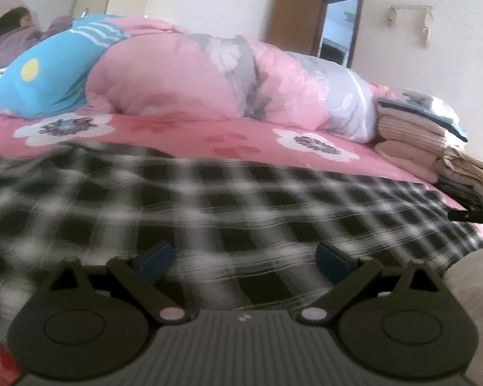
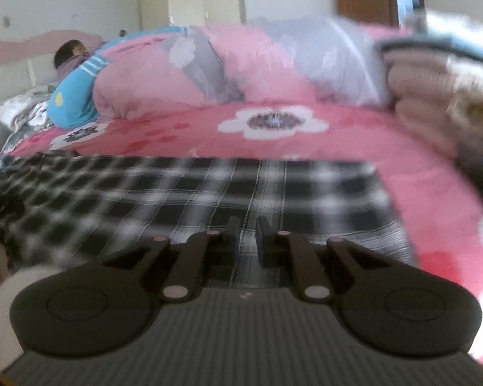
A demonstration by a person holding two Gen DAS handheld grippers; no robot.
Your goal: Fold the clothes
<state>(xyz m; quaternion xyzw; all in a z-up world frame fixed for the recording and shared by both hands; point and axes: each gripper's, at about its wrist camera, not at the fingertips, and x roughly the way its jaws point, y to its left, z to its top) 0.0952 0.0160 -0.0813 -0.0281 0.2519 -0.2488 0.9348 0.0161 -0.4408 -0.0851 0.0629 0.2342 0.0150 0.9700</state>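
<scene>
My left gripper point(image 1: 243, 262) is spread wide over the checked garment point(image 1: 241, 199) lying flat on the pink bedsheet point(image 1: 183, 130); my right gripper point(image 2: 248, 241) is nearly pressed together, cloth between; rolled quilt point(image 1: 177, 74) beyond, folded stack point(image 1: 434, 148) right.

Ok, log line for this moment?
left gripper open over plaid garment | right gripper shut on plaid garment | folded stack beside

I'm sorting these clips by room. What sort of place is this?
A bedroom, most likely in a home: a bed with a pink floral sheet, a bunched quilt with a person lying beyond it, and a stack of folded clothes by a plaid garment.
</scene>
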